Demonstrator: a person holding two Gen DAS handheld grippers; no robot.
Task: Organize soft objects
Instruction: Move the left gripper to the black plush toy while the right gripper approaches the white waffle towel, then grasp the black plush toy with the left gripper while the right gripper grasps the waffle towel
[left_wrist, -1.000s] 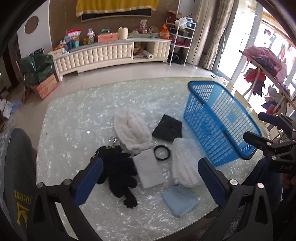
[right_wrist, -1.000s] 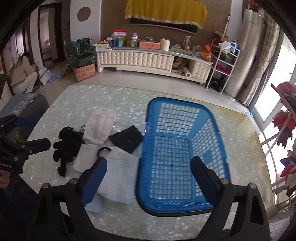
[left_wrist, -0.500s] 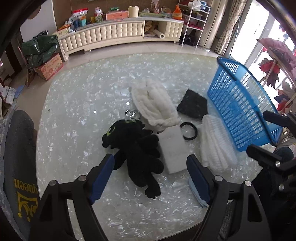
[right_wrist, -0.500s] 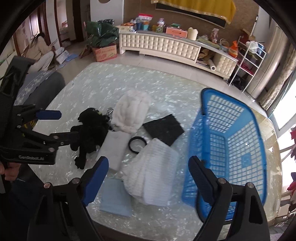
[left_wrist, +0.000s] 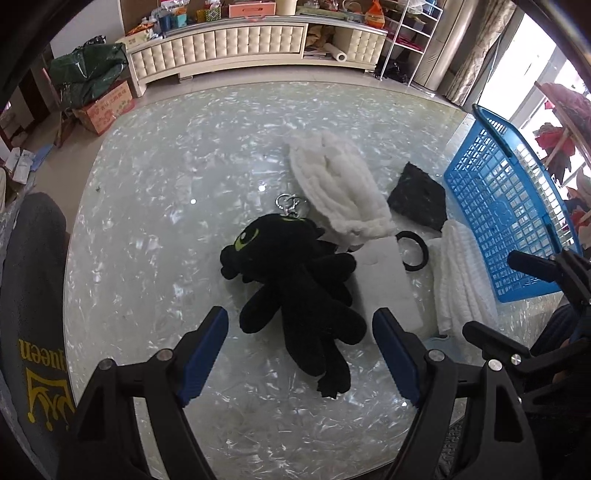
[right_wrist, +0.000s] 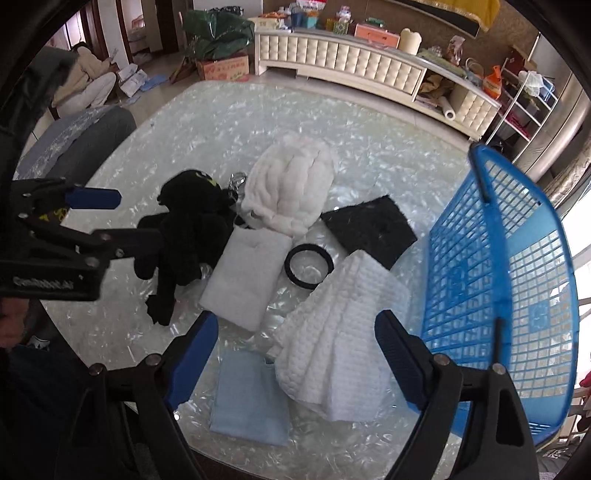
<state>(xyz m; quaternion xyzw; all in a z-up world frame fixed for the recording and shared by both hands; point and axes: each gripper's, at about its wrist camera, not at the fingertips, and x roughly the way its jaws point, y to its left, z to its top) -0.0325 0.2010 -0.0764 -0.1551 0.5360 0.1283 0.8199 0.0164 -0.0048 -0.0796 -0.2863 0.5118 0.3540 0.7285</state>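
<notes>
Blue-padded left gripper (left_wrist: 299, 349) hangs wide over a black plush (left_wrist: 295, 280), holding nothing, its jaws lately narrowed. The right gripper (right_wrist: 295, 349) gapes empty above a white waffle towel (right_wrist: 340, 332). Both things lie on a pearly, glossy worktop (left_wrist: 166, 184), near a blue basket (right_wrist: 498, 277). Beyond stands a cream tufted cabinet (left_wrist: 229, 40) on a tiled floor. The plush has green eyes and limp limbs.

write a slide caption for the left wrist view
Open left gripper above a black plush toy, blue basket waiting at right.
</notes>
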